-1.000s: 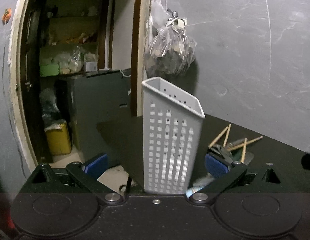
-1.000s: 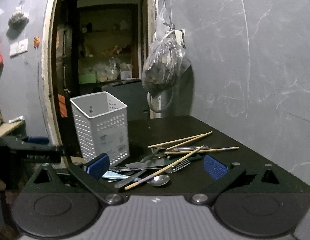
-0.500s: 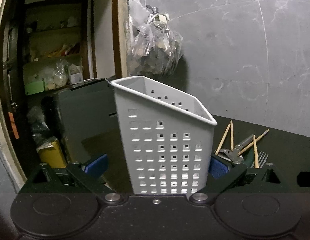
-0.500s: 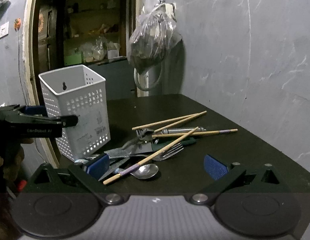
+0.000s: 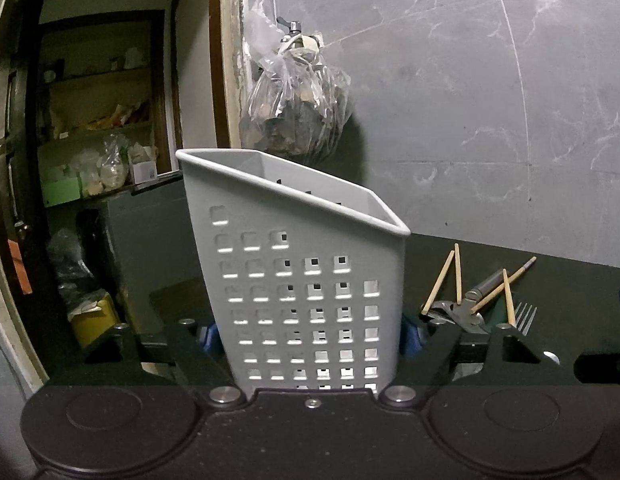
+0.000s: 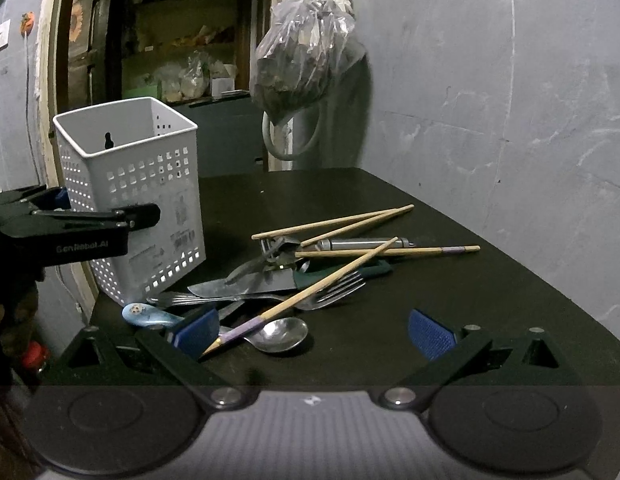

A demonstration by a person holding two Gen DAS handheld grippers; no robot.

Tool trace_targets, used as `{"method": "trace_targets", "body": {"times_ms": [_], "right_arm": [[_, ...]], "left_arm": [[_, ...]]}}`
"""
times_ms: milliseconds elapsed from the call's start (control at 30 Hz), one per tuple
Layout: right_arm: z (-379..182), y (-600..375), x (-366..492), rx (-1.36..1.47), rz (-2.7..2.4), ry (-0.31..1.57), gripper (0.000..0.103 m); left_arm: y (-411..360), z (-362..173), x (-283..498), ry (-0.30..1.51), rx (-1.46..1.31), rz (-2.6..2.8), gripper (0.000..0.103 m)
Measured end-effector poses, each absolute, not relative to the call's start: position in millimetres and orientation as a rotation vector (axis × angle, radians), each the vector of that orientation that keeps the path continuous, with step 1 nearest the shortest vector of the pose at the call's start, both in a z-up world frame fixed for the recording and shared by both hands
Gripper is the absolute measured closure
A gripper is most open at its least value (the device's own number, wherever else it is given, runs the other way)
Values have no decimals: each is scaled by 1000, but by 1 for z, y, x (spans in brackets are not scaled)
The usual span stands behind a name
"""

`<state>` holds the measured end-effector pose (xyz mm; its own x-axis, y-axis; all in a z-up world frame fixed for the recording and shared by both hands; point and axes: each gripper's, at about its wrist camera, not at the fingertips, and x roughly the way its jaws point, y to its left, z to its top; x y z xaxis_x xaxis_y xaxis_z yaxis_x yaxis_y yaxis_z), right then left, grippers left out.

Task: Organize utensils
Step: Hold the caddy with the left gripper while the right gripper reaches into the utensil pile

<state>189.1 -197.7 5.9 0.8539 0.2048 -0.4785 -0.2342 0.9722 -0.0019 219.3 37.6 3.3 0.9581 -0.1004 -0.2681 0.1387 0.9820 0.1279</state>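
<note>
basket base behind left tool

White perforated basket upright beside heaped utensils.

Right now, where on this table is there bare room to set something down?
Bare table lies right of the chopsticks toward the wall, and behind them beside the white basket. The front left is crowded with spoon, fork and knife.
</note>
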Motion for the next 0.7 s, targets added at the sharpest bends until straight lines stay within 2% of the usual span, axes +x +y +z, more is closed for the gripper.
{"method": "trace_targets", "body": {"times_ms": [167, 467, 700], "right_arm": [[7, -195, 187, -141, 240, 467, 0], [4, -182, 179, -430, 275, 284, 0], [-7, -171, 194, -507, 344, 266, 0]], "left_arm": [[43, 3, 221, 255, 152, -160, 25], [54, -1, 224, 221, 176, -287, 25], [53, -2, 222, 217, 190, -317, 25]]}}
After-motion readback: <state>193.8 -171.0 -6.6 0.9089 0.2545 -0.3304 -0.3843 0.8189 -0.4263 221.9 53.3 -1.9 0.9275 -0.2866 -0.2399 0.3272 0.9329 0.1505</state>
